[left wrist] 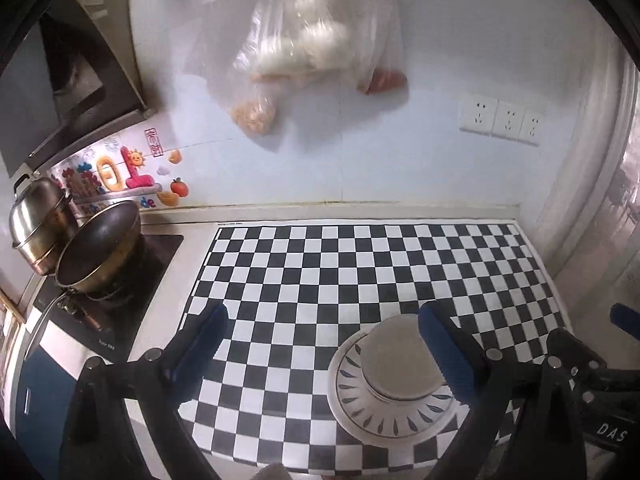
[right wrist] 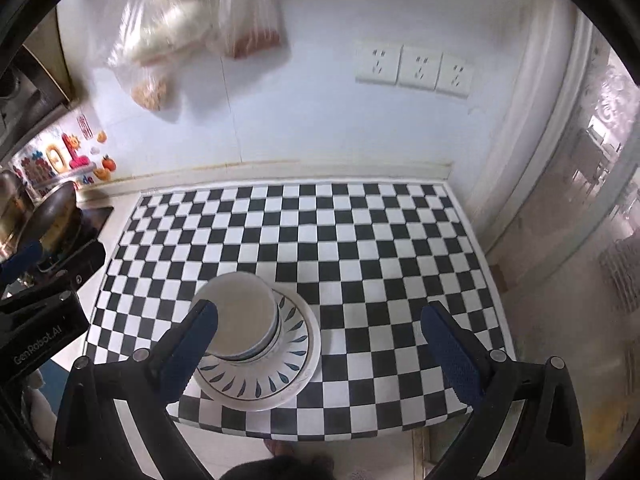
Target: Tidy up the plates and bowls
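A white plate with blue leaf marks (left wrist: pixel 384 412) (right wrist: pixel 288 364) lies on the checkered mat (left wrist: pixel 360 272) (right wrist: pixel 360 240) near its front edge. White bowls (left wrist: pixel 400 356) (right wrist: pixel 244 316) are stacked on the plate. My left gripper (left wrist: pixel 324 340) is open and empty above the mat, its right finger beside the bowls. My right gripper (right wrist: pixel 320 328) is open and empty, its left finger (right wrist: pixel 200 328) in front of the bowl stack. Each gripper shows at the edge of the other's view, the right one (left wrist: pixel 592 368) and the left one (right wrist: pixel 40 304).
A stove (left wrist: pixel 108 300) with a dark pan (left wrist: pixel 100 248) and a steel pot (left wrist: pixel 36 224) stands left of the mat. Plastic bags (left wrist: pixel 304 52) (right wrist: pixel 180 40) hang on the wall. Wall sockets (left wrist: pixel 500 116) (right wrist: pixel 416 68) sit at the right. A glass door (right wrist: pixel 592 200) borders the right side.
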